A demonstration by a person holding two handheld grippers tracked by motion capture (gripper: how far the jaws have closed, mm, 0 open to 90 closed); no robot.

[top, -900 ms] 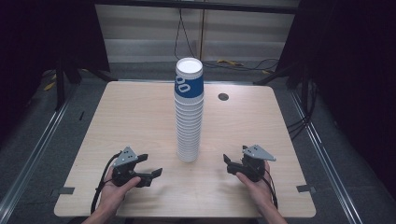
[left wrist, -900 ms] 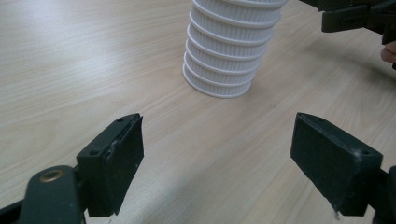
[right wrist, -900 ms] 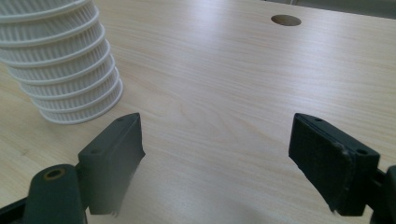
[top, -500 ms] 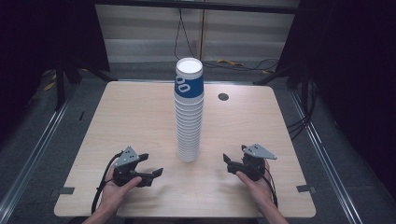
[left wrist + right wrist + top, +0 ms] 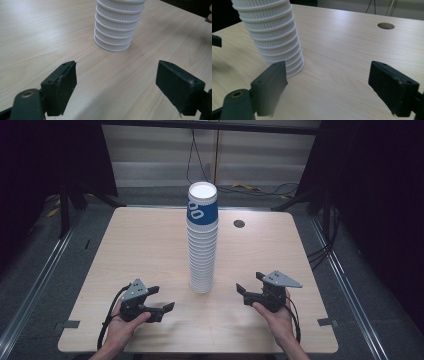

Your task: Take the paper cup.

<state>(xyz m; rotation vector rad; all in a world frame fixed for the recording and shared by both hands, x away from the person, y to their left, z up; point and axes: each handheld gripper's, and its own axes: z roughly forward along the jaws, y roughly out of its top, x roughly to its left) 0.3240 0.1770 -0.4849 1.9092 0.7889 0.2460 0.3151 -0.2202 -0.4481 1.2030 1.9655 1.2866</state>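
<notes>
High view: one cup stack (image 5: 202,240), two grippers, left (image 5: 161,301), right (image 5: 249,287), fingers spread, empty.

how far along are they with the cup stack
Nothing looks done yet: the cup stack stands whole and upright mid-table, blue-banded cup on top. Nothing is in hand: the left tongs and right tongs rest open on the table either side of it, holding nothing. All the handling of the cups is still ahead.
</notes>
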